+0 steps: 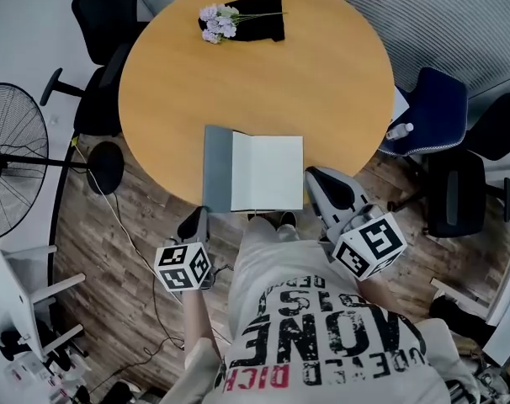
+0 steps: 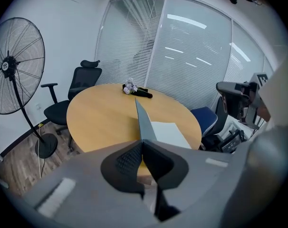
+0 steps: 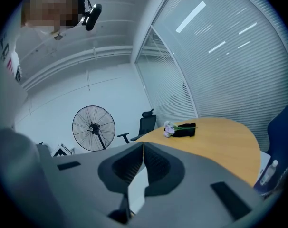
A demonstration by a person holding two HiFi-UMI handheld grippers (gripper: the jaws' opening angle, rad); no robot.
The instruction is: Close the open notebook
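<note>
The notebook lies open near the front edge of the round wooden table, its white page facing up. Its grey left cover is raised off the table. My left gripper sits at the cover's near corner and is shut on it. In the left gripper view the cover rises edge-on straight out of the left gripper. My right gripper rests by the page's right edge. In the right gripper view the right gripper has its tips together; whether it touches the page I cannot tell.
Purple flowers and a black object lie at the table's far side. A standing fan is at the left, a black chair behind it, and a blue chair with a bottle at the right.
</note>
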